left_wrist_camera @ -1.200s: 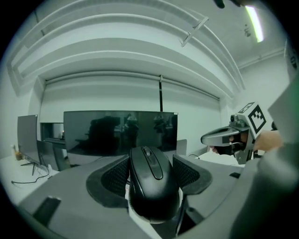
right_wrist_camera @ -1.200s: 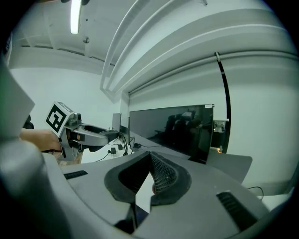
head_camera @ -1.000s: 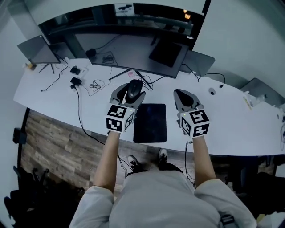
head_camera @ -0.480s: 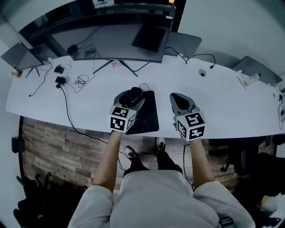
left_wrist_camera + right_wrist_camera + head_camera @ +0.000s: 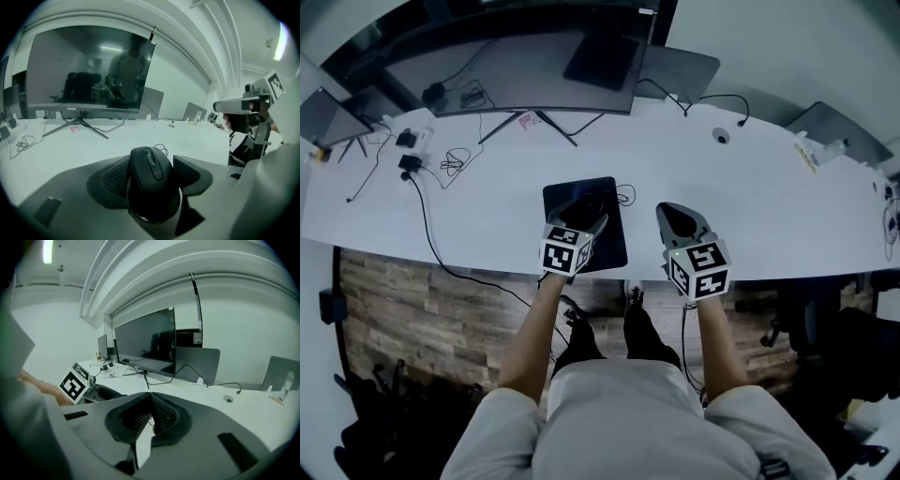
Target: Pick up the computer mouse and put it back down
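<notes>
Noted from my station: grey short-sleeved shirt [image 5: 628, 422], dark trousers [image 5: 581, 349], dark shoes [image 5: 634, 296]. On the left claw [image 5: 586, 212] and right claw [image 5: 666, 210]: dark grey shells, meshed black pads [image 5: 161, 413], white cubes [image 5: 565, 253] with black square markers.

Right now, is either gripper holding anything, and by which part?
The left gripper holds the computer mouse by its two sides, a jaw against each flank, buttons facing up. The right gripper is shut and empty.

A white curved desk [image 5: 769, 206] carries a black mouse pad [image 5: 616, 246] near its front edge. At the back a wide monitor [image 5: 516, 66] stands on splayed legs, with loose cables [image 5: 455, 167] and adapters [image 5: 408, 161] lying off to the left.
</notes>
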Demonstrator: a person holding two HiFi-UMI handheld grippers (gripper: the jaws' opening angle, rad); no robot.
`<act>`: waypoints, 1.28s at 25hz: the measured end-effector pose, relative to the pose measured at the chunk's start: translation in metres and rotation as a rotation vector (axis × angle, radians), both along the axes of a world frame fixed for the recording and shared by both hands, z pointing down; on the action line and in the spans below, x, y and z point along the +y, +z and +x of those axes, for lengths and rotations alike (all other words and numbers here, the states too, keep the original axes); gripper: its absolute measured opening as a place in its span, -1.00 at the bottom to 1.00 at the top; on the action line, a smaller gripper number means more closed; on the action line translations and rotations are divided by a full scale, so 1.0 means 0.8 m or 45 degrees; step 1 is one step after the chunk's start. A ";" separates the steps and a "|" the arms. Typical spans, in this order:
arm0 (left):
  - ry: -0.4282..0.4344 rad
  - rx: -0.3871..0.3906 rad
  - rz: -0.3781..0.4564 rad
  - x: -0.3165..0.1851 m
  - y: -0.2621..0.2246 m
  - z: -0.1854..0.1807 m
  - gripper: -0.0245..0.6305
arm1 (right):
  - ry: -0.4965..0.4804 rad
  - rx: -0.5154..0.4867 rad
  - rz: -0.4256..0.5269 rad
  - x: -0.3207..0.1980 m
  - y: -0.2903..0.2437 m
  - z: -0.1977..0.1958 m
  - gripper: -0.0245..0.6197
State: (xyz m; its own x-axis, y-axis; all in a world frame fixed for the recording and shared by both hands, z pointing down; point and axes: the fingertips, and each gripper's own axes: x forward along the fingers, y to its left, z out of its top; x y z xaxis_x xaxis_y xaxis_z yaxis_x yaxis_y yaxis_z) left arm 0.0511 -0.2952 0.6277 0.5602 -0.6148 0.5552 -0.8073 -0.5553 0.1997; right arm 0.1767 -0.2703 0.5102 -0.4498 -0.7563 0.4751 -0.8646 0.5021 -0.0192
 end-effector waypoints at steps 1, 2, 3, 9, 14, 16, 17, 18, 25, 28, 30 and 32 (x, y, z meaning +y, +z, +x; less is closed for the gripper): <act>0.004 -0.005 -0.019 0.002 0.011 0.003 -0.02 | 0.005 0.003 -0.008 0.000 0.004 0.003 -0.88; 0.009 -0.013 -0.036 0.005 0.021 0.005 -0.02 | 0.010 0.005 -0.016 0.001 0.009 0.006 -0.88; 0.016 -0.023 -0.054 0.007 0.032 0.006 -0.02 | 0.014 0.008 -0.025 0.001 0.013 0.008 -0.88; 0.035 -0.083 -0.167 0.026 0.089 0.005 -0.05 | 0.016 0.019 -0.072 0.002 0.039 0.009 -0.88; 0.065 -0.248 -0.191 0.029 0.119 -0.003 -0.05 | 0.001 0.025 -0.090 -0.004 0.048 0.000 -0.88; 0.086 -0.315 -0.202 0.030 0.129 -0.005 -0.05 | -0.006 0.024 -0.086 -0.007 0.047 -0.004 -0.88; 0.091 -0.324 -0.202 0.030 0.131 -0.005 -0.04 | -0.011 0.024 -0.083 -0.009 0.046 -0.006 -0.88; 0.093 -0.317 -0.199 0.029 0.130 -0.006 -0.04 | -0.017 0.024 -0.079 -0.011 0.044 -0.008 -0.88; -0.046 0.019 -0.130 0.008 0.054 -0.047 0.05 | -0.042 0.005 0.015 -0.049 -0.007 -0.023 -0.88; -0.153 0.086 -0.019 -0.013 -0.004 -0.085 -0.04 | -0.072 -0.012 0.094 -0.069 -0.048 -0.038 -0.88; -0.220 0.087 0.078 -0.027 -0.047 -0.115 -0.22 | -0.116 -0.014 0.156 -0.082 -0.076 -0.052 -0.88; -0.280 0.087 0.177 -0.038 -0.094 -0.143 -0.44 | -0.164 -0.004 0.213 -0.093 -0.101 -0.066 -0.88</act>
State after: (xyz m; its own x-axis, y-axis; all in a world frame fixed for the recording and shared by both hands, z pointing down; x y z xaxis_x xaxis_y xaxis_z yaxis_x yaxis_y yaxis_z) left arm -0.0637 -0.3255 0.5527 0.4380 -0.7935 0.4226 -0.8989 -0.3939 0.1920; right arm 0.1240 -0.3447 0.4294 -0.5494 -0.7605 0.3461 -0.7929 0.6052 0.0713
